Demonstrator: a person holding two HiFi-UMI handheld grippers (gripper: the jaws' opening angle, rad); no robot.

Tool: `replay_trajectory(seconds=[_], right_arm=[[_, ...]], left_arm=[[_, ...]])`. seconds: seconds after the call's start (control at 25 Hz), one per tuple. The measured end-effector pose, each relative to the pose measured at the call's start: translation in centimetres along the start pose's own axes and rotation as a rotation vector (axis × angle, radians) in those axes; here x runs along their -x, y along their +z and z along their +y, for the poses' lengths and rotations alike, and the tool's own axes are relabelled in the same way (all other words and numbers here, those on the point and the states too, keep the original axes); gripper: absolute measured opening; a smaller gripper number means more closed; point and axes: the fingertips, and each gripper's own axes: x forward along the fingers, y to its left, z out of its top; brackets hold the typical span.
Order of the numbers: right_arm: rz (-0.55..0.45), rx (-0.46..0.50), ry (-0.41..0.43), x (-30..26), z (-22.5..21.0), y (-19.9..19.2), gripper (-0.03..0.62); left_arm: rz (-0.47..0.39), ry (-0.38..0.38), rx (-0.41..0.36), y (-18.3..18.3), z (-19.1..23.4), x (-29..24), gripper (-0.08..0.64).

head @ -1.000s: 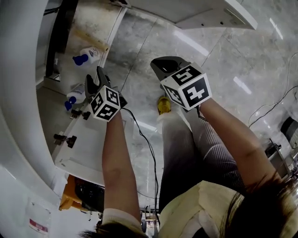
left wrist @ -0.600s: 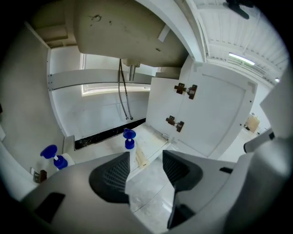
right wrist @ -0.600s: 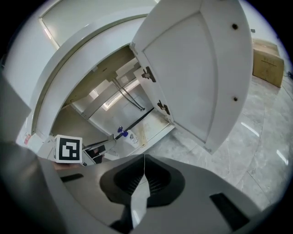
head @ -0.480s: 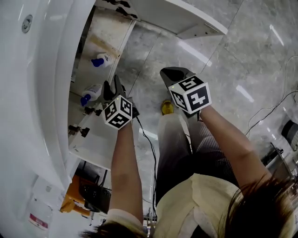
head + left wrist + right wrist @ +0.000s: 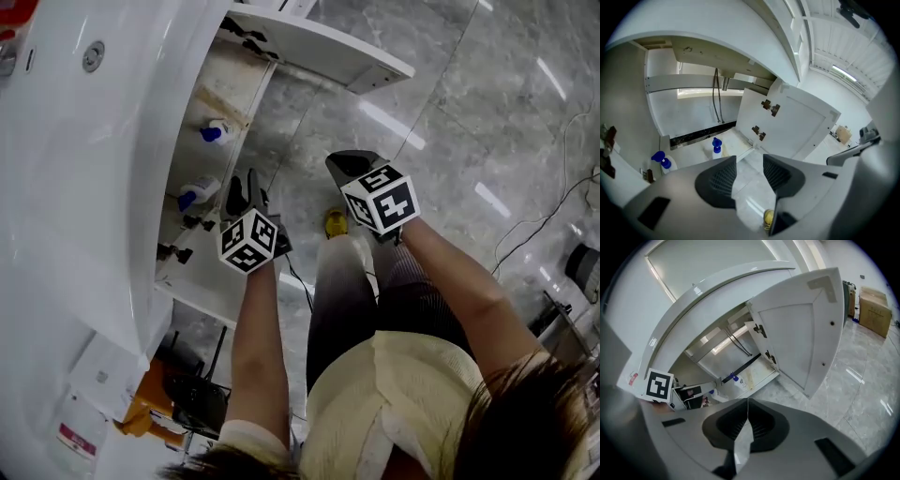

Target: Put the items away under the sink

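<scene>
1. Head view: two spray bottles, one (image 5: 214, 132) and the other (image 5: 195, 195), stand on the cupboard floor (image 5: 228, 103) beneath the sink (image 5: 103, 141). They are at about ten and eleven o'clock from the left gripper (image 5: 246, 183). They look already put away, which is probably why neither gripper carries anything.
2. The left gripper's jaws stand fairly wide apart with only floor showing between them, and they have just been closing. The right gripper (image 5: 349, 161) has its jaws brought together at the tips, gripping nothing.
3. Both cupboard doors, the far one (image 5: 319, 47) and the near one (image 5: 211, 291), hang wide open. That likely keeps the opening free for reaching in.
4. The left gripper view shows what the basin hides from the head: thin pipes (image 5: 717, 96) drop down at twelve o'clock above the left gripper (image 5: 749, 161). The bottles sit at nine (image 5: 661, 161) and eleven o'clock (image 5: 716, 146).
5. The right gripper view takes in the whole cupboard front from farther back. It shows one bottle (image 5: 738, 380) at twelve o'clock above the right gripper (image 5: 747, 404). The open door (image 5: 801, 329) is at one o'clock and the cardboard boxes (image 5: 874, 310) at two.
</scene>
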Motion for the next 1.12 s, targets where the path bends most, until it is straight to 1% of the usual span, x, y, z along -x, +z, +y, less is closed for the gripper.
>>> replay_trajectory(seconds=[0.2,0.4,0.56,0.72,0.84,0.96,1.12], right_arm=[[-0.011,0.018,-0.004,2.2,0.8,1.0,0.026],[-0.034,0.041,0.0,4.4,2.3,2.2,0.026],[-0.048,0.042,-0.003,5.9,3.7,2.3,0.026],[-0.054,0.027,0.017,7.3,5.5,1.9,0.026],[-0.053,0.043,0.027,8.2,6.5,1.7,0.026],[-0.062,0.055,0.01,9.1,6.8,1.9,0.026],[-0.095,0.042,-0.001,10.6,7.3,2.2,0.026]], left_arm=[[0.004,-0.041,-0.035,1.2,-2.3,2.1,0.202],[0.001,-0.093,-0.041,2.4,-4.8,4.6,0.155],[0.002,-0.134,-0.045,3.2,-6.1,6.9,0.139],[0.012,-0.169,-0.014,3.9,-6.7,9.6,0.12],[0.029,-0.181,0.015,3.9,-6.9,11.3,0.097],[0.046,-0.193,0.018,3.6,-7.1,12.8,0.073],[0.054,-0.218,0.013,3.5,-7.8,14.7,0.06]])
